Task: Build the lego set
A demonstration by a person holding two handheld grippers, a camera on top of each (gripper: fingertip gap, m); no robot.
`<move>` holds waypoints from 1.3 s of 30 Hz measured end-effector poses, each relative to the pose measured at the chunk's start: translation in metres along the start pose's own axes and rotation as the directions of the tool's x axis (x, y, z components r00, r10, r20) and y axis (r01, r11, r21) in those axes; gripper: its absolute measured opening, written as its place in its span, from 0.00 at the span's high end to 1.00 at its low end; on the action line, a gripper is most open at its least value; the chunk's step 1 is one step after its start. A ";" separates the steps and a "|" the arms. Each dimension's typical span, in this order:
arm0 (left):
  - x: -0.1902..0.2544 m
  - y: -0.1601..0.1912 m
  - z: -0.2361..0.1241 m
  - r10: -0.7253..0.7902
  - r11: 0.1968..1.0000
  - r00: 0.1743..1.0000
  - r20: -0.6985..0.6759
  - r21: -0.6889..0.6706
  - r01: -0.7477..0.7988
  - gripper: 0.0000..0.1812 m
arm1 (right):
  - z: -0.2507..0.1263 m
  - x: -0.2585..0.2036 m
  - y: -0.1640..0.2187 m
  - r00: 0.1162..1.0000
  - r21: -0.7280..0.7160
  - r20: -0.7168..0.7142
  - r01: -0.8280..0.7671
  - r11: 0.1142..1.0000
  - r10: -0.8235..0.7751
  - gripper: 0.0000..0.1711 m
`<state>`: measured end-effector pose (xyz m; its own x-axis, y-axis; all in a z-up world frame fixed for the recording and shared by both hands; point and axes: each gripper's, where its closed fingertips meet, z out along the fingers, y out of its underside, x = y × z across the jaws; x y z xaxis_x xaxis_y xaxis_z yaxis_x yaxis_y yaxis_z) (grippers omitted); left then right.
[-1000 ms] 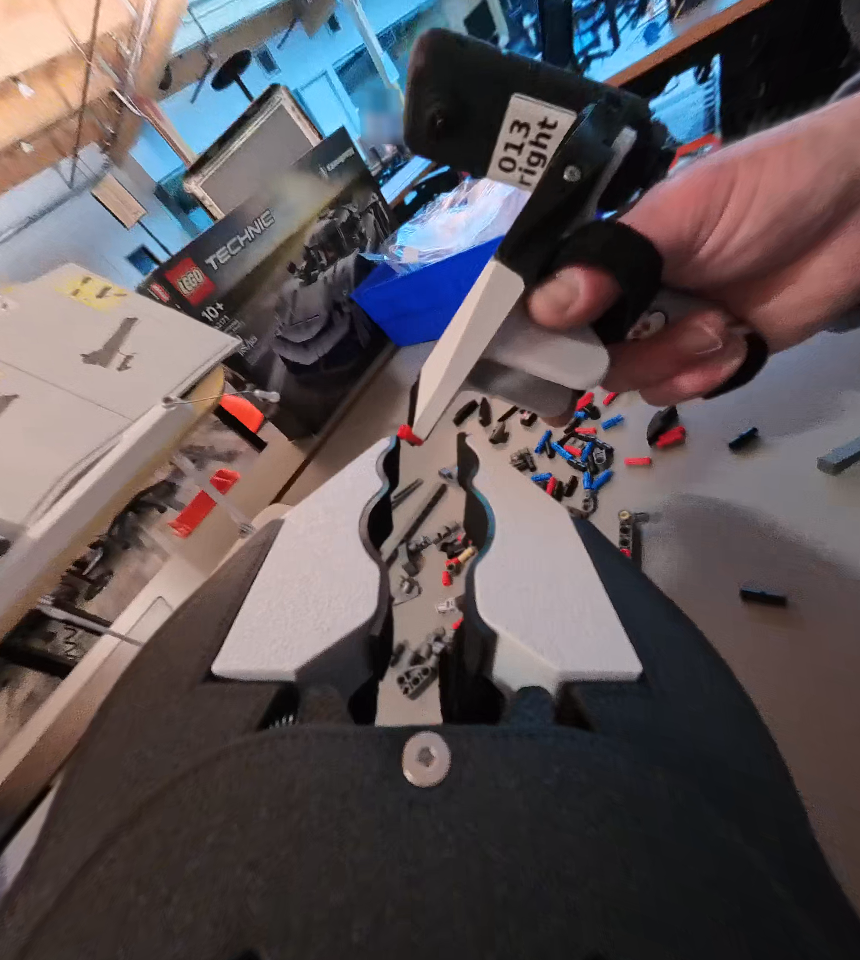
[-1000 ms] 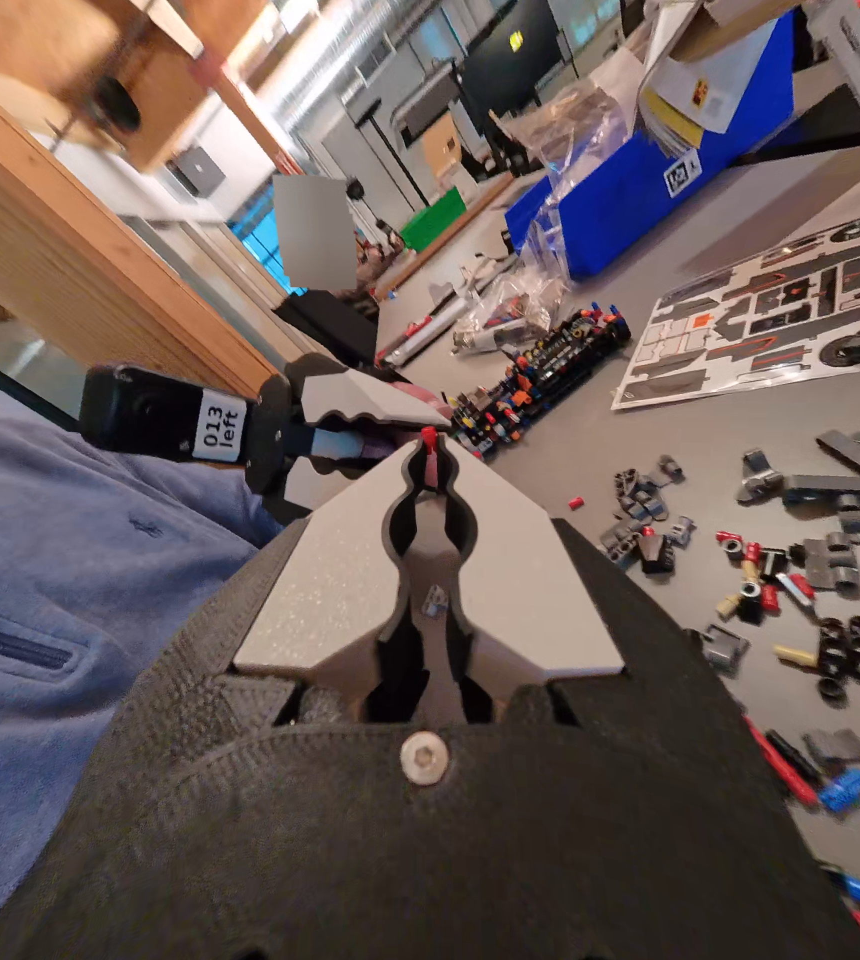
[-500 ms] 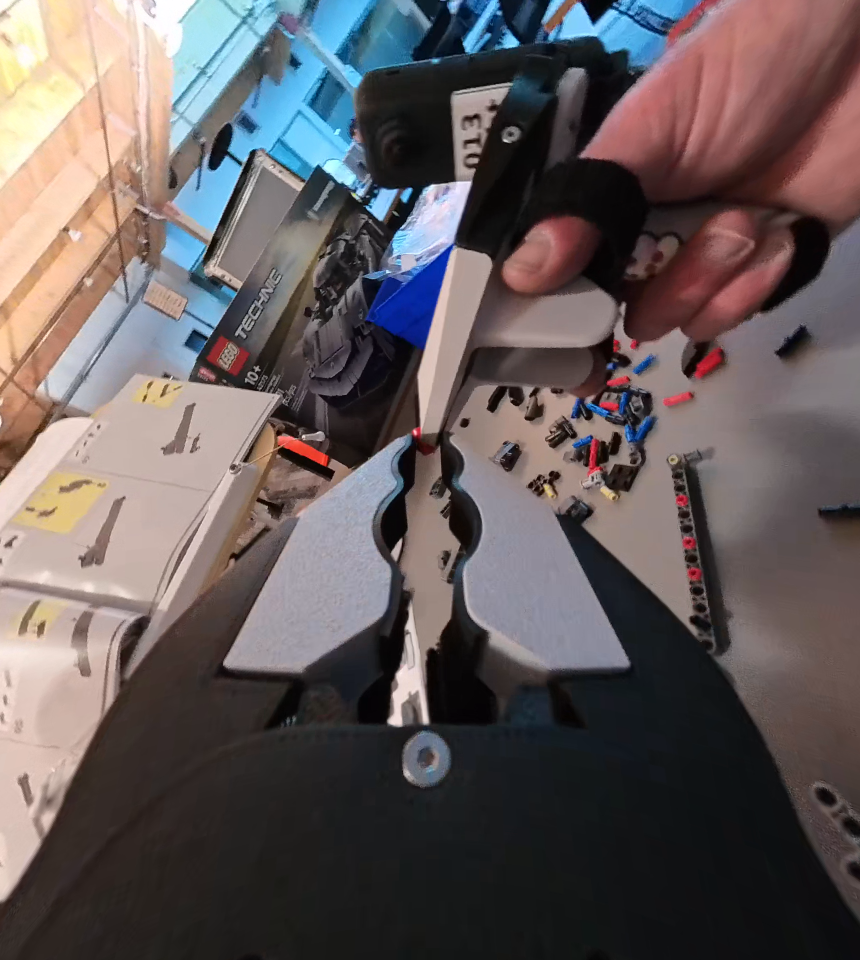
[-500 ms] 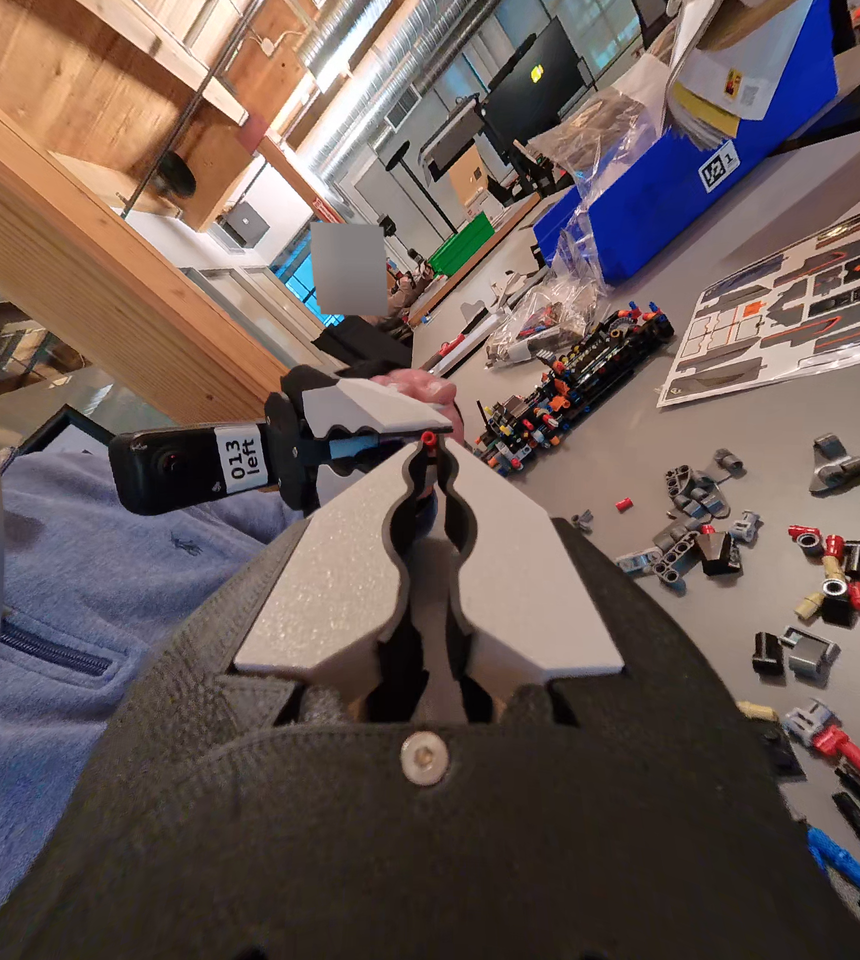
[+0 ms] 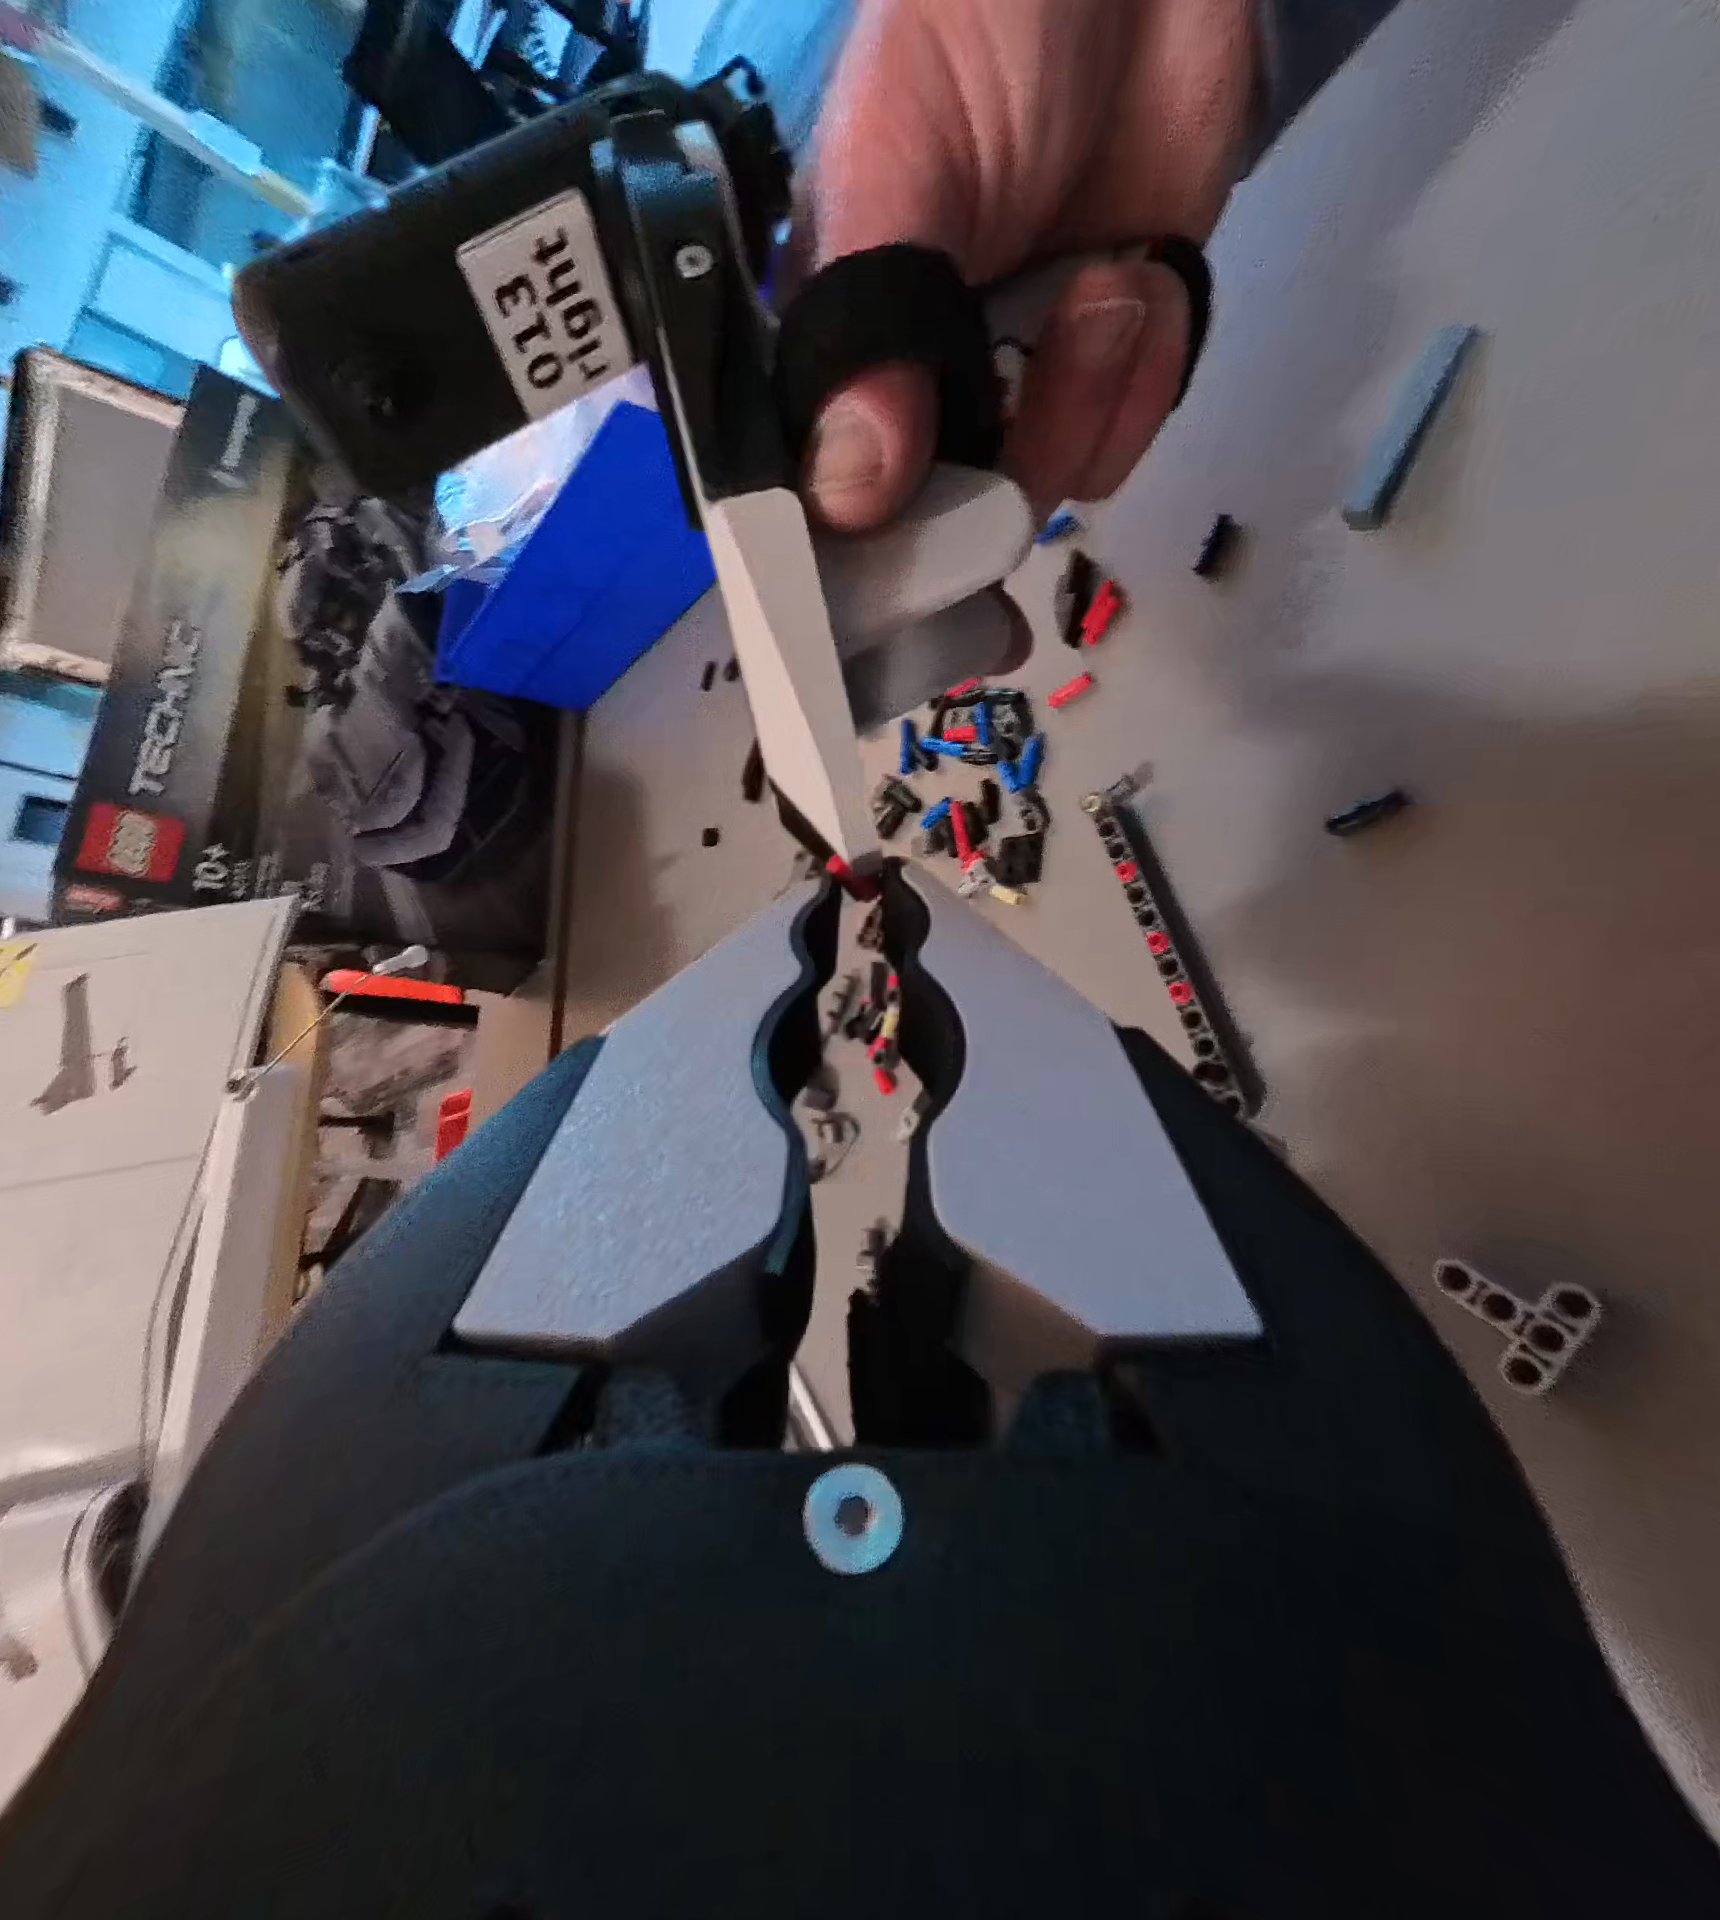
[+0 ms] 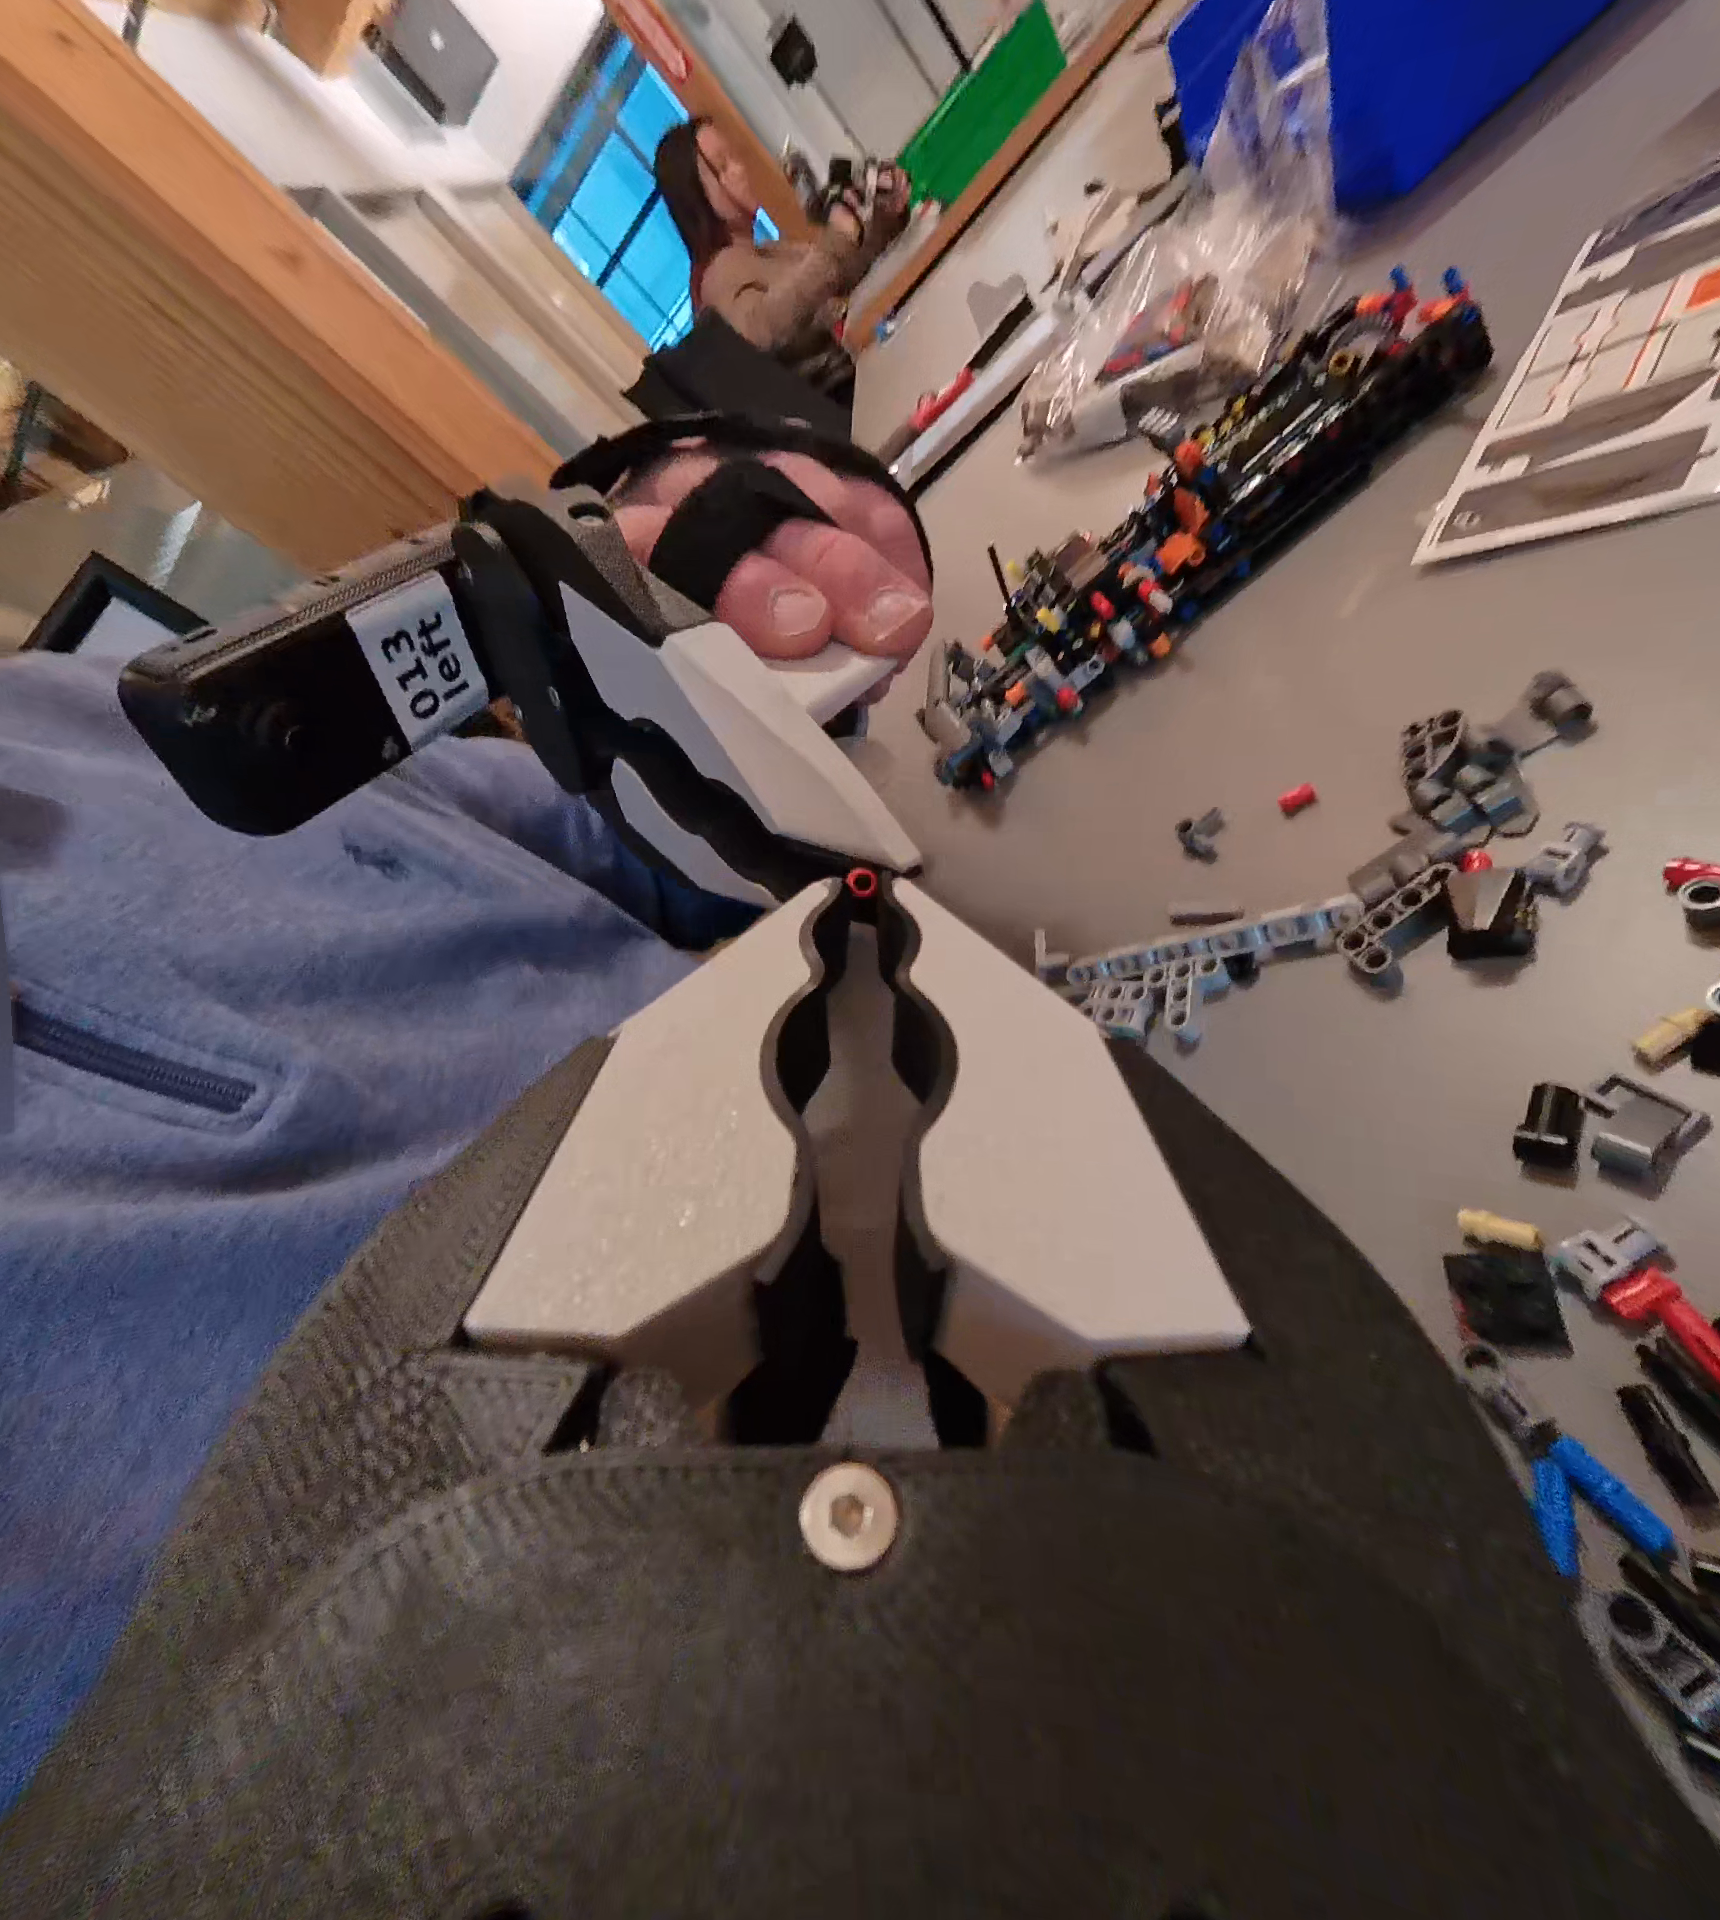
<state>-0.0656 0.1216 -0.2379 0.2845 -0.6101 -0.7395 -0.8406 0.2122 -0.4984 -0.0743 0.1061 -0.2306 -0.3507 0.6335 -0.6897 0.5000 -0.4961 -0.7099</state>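
Observation:
A small red pin (image 5: 851, 876) sits where my two grippers meet tip to tip, above the grey table (image 5: 1562, 727). My left gripper (image 5: 863, 885) has its jaws drawn in close around the pin. My right gripper (image 5: 851, 857) comes down from above in a person's hand, pinching the same pin. In the right wrist view the pin (image 6: 861, 882) shows end-on between the tips of my right gripper (image 6: 864, 885). There the left gripper (image 6: 882, 862) reaches in from the left and touches it.
Loose red, blue and black pins (image 5: 970, 790), a long black beam (image 5: 1168, 966) and a grey T-piece (image 5: 1521, 1325) lie on the table. A half-built black chassis (image 6: 1199, 561), a sticker sheet (image 6: 1645, 364), a blue bin (image 5: 575, 561) and the set box (image 5: 212, 675) stand farther off. Only a small space, under 4 cm, lies between the two pairs of fingers.
My left jaws have narrowed from a wide gap to a close grip at the pin. The right gripper has swung over and kept the pin at my left tips.

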 end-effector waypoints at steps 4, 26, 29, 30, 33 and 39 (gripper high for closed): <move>0.015 0.000 0.005 0.005 1.000 0.994 -0.108 -0.012 -0.007 0.97 | -0.001 0.003 0.015 1.000 -0.100 0.000 -0.002 0.995 0.002 0.98; -0.007 -0.011 0.023 -0.045 0.997 0.997 0.065 0.063 0.040 0.98 | -0.030 0.011 -0.006 0.992 0.310 0.081 -0.121 0.943 0.101 0.99; -0.011 -0.016 0.021 -0.060 0.994 0.992 0.113 0.095 0.049 0.96 | -0.032 0.011 -0.007 0.988 0.338 0.105 -0.140 0.931 0.111 0.99; -0.012 -0.017 0.021 -0.060 0.994 0.990 0.127 0.103 0.047 0.95 | -0.033 0.011 -0.008 0.987 0.343 0.112 -0.144 0.928 0.111 0.99; -0.011 -0.018 0.022 -0.064 0.993 0.990 0.128 0.109 0.050 0.97 | -0.034 0.010 -0.008 0.987 0.347 0.119 -0.147 0.926 0.112 0.99; -0.014 -0.021 0.021 -0.066 0.991 0.986 0.151 0.124 0.048 0.98 | -0.036 0.008 -0.010 0.978 0.373 0.166 -0.180 0.910 0.125 0.99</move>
<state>-0.0423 0.1418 -0.2270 0.4060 -0.5005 -0.7646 -0.7624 0.2758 -0.5854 -0.0537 0.1377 -0.2234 -0.4120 0.4591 -0.7871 0.2230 -0.7867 -0.5756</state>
